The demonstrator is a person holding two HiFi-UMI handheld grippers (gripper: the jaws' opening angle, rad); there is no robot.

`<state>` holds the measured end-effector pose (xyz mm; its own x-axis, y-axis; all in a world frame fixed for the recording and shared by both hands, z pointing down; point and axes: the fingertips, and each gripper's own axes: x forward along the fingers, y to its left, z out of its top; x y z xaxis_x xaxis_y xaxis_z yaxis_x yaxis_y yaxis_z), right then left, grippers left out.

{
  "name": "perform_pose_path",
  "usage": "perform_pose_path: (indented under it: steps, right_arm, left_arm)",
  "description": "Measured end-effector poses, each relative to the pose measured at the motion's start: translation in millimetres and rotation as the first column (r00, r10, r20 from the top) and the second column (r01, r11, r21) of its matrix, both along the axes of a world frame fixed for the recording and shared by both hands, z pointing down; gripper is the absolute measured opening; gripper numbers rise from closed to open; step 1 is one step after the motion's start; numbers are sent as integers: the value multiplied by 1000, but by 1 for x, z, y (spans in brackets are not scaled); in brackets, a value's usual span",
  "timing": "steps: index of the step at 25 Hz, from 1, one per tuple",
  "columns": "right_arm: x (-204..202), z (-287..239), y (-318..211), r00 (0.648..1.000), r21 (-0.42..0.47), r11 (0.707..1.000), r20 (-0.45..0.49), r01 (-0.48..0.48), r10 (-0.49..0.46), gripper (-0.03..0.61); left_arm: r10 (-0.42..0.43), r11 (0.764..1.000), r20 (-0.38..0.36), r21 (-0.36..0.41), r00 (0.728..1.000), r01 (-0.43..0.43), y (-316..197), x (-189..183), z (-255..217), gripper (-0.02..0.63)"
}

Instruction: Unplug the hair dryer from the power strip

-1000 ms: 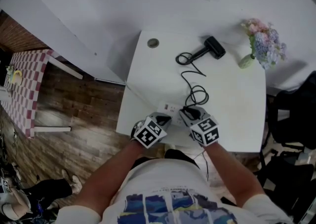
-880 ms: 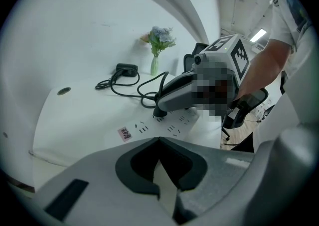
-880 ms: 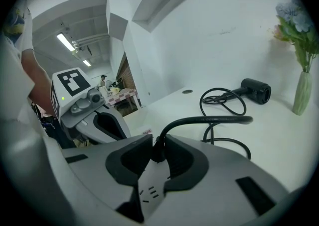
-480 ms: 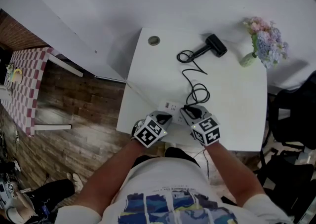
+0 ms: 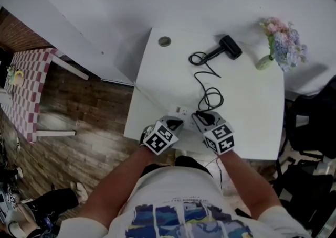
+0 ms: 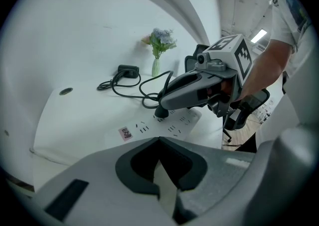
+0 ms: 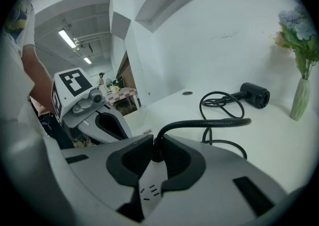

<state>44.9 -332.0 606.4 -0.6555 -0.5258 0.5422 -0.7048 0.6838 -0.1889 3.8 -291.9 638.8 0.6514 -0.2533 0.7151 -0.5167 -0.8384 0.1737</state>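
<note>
Writing: we see a small pinkish sticker (image 6: 125,132) on the strip (image 6: 169,128), its print too small to read. The cubes on both grippers carry black-and-white square markers and no words.
Strip: it lies at the lower middle of the head view, near the front edge of the white surface (image 5: 247,106).
Plug: the black plug (image 7: 157,151) sits in the strip, and its cord (image 5: 206,82) loops up the frame.
Dryer: the black dryer (image 5: 229,48) lies in the upper middle of the head view, well apart from the strip.
Right gripper (image 7: 157,143): its jaws pinch the plug from both sides.
Left gripper (image 6: 159,145): its jaws are drawn close on the strip's near end, as far as we can make out.
Vase (image 5: 262,64): it stands upright with flowers at the upper right.
Change: against the earlier frames we find both grippers in the same places and the plug still seated. The cord's loops are unchanged.
</note>
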Motion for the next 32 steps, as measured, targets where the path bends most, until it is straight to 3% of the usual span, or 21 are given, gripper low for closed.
perform_pose_path:
  steps: [11,18,32]
  right_arm:
    - [-4,-5,4,999,19,1000,-39,8,-7,49]
    - [-10,-50,-14,1000,151,988,-13,20,-18,51]
    - [7,-78,-16,998,142,990,62,-9,1,52]
  left_arm:
    - [26,1000,44,5,999,-26,-1,1,2,3]
    - [36,999,58,4,998,-36,-1,1,3,3]
    - [-16,1000,45,-7,999,17,1,-1,2,3]
